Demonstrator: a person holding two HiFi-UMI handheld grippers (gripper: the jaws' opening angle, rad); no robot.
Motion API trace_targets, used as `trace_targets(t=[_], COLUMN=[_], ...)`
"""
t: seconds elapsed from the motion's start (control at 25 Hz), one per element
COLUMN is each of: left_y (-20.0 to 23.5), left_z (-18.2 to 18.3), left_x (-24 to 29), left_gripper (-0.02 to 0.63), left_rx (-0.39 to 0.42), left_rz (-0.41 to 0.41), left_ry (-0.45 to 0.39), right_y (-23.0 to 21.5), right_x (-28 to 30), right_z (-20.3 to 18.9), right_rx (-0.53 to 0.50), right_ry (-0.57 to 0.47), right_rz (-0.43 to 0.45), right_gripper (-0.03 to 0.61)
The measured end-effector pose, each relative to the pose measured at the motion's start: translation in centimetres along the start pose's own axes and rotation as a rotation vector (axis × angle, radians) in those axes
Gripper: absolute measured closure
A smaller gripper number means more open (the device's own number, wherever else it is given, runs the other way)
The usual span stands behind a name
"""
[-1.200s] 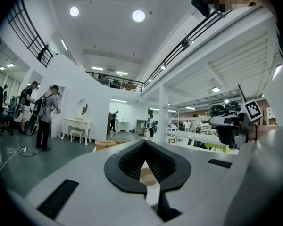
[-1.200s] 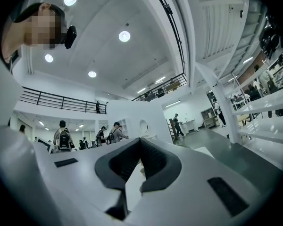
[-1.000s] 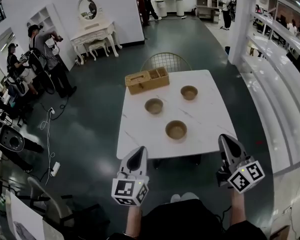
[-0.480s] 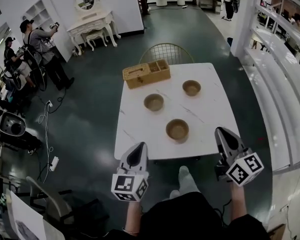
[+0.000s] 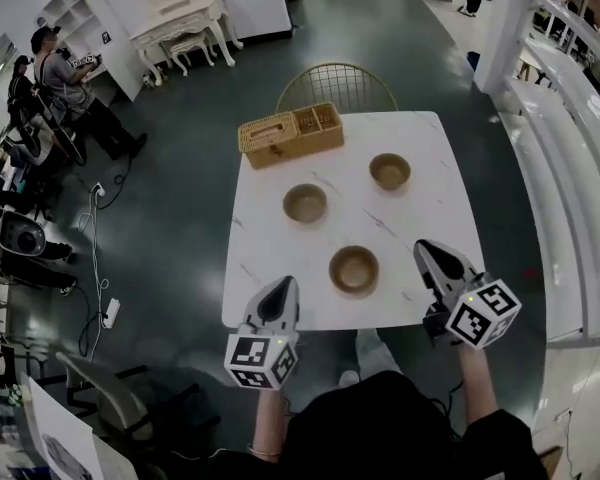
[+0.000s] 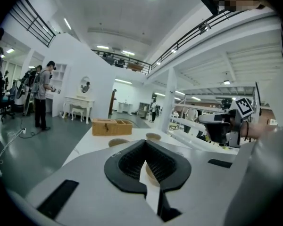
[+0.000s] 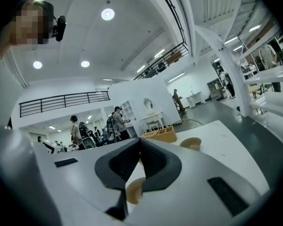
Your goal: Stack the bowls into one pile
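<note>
L gripper [image 5: 282, 290] jaws pressed together, empty; R gripper [image 5: 427, 253] same; nearest bowl [image 5: 354, 269] between them, untouched.

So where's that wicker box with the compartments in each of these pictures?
Head view: the wicker box sits upper centre, at the white table's far edge.
Left gripper view: the box is left of centre, mid-height.
Right gripper view: the box is just right of centre.
Shared landmark: the white dressing table beyond it.
</note>
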State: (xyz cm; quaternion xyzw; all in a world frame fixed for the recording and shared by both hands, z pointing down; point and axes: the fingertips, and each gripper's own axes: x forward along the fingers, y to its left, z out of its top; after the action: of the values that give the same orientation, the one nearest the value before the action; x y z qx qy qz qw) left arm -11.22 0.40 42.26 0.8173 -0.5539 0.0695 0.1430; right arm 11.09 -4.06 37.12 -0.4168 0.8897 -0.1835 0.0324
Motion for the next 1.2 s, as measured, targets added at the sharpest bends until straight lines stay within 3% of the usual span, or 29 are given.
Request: trace_targets(t=[0.52,0.72,1.04,1.2], left_y=[0.7,1.0,2.1,2.2], left_z=[-1.6,-3.2,-5.5,-6.7], left_x=[6.6,8.0,9.4,10.2], left_gripper=[0.600,0.600,0.600,0.600], left_rx=[-0.062,-0.098,-0.152,-0.164], left_rz=[0.029,0.022,0.042,0.032], left_ry=[0.104,0.162,0.240,0.279], right_y=[-3.2,-5.0,-6.4,-5.9], right_x=[7.7,9.7,12.3,12.8], right_z=[-3.4,-5.2,-9.4,-11.2], right_rx=[0.012,0.115,0.105,0.129], right_ry=[0.258,0.357,0.490,0.542], right_rz=[0.164,0.151,0.120,0.168], right_gripper=[0.565,0.565,0.563,0.553])
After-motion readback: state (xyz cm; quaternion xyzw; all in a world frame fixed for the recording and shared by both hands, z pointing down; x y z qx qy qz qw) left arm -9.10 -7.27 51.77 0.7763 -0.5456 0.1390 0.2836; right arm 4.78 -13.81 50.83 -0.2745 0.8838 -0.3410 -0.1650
